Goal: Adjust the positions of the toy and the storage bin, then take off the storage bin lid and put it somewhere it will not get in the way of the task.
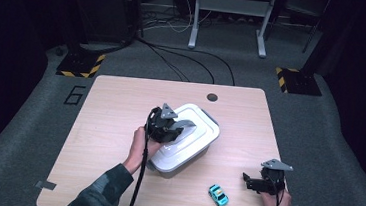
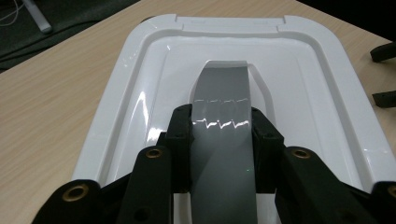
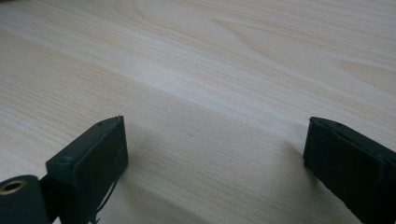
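High view: "6" point(image 1: 74, 95) (floor) beside table point(image 1: 111, 96).

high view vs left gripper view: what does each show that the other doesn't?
High view alone: the toy car on the table near the front edge, the person's hands and sleeve, the whole white box, and the floor with cables and stands behind the table.

Left gripper view alone: close detail of the grey handle in the lid's recess, with the left gripper closed on it from both sides.

Both: the white lid, the wooden table, the left gripper on the handle, and the right gripper, jaws apart, whose jaw tips show at the left gripper view's right edge.
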